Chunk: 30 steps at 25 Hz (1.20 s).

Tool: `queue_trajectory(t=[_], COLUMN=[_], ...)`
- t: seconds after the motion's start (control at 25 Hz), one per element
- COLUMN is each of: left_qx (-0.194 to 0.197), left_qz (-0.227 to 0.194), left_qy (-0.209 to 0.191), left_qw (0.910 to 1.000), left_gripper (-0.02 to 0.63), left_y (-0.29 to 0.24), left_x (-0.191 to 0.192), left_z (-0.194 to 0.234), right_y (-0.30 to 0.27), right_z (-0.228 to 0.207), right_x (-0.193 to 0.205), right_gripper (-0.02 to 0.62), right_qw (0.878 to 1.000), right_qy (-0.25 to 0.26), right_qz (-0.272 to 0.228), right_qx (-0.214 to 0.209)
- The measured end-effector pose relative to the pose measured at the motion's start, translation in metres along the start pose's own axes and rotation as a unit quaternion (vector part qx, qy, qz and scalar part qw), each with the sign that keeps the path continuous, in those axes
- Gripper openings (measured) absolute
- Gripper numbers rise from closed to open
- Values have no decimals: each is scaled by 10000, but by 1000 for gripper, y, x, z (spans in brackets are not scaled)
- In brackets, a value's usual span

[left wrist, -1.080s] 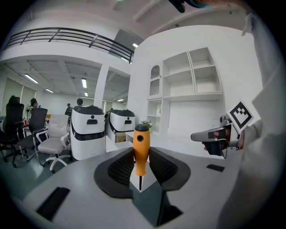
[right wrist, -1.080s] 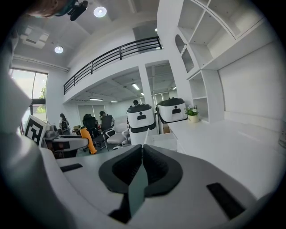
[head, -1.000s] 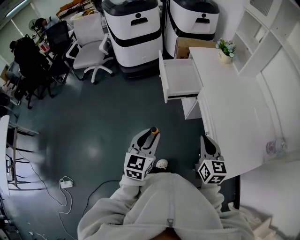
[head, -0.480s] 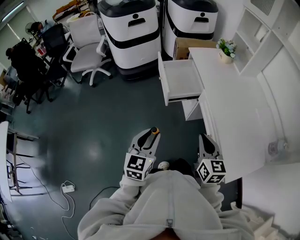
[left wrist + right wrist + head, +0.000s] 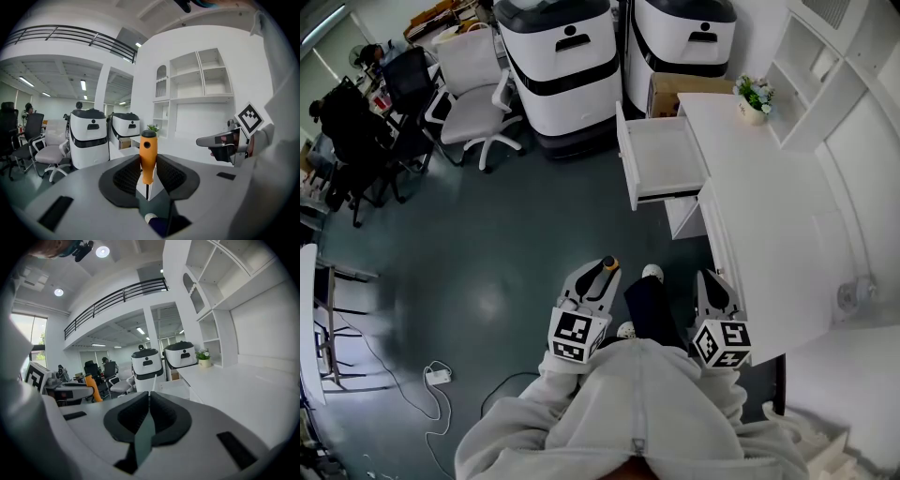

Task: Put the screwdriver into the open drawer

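In left gripper (image 5: 147,161), screwdriver (image 5: 148,152) tip hidden

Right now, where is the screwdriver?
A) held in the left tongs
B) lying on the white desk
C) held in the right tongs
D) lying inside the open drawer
A: in the left gripper view, the screwdriver stands upright by its orange handle, clamped between the pads of the left tongs, while the open drawer is farther ahead, apart from it.

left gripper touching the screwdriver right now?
Touching. In the left gripper view, the jaws of the left gripper press the orange-handled screwdriver from both sides, holding it upright.
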<state>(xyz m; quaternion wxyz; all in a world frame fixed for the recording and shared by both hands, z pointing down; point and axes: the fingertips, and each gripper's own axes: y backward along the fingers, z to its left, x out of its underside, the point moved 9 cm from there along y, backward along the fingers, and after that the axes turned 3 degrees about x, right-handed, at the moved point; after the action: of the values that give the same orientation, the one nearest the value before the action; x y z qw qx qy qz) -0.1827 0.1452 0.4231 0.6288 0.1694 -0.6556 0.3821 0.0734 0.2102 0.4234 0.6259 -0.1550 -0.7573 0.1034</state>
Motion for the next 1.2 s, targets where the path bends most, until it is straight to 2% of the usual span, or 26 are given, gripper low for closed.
queue_trajectory(t=[0.68, 1.2], left_qx=[12, -75], left_qz=[118, 13], left_qy=[15, -3], left_qw=[9999, 10000], left_gripper=[117, 117], left_y=[-40, -110], left_x=[-3, -38], left_z=[21, 66], right_y=[-41, -114], right_z=[-16, -43], right_x=[-7, -51], right_gripper=[37, 35], right_qw=[9999, 9999], right_qy=[-47, 66], right_qz=[94, 86], right_qx=[-53, -98])
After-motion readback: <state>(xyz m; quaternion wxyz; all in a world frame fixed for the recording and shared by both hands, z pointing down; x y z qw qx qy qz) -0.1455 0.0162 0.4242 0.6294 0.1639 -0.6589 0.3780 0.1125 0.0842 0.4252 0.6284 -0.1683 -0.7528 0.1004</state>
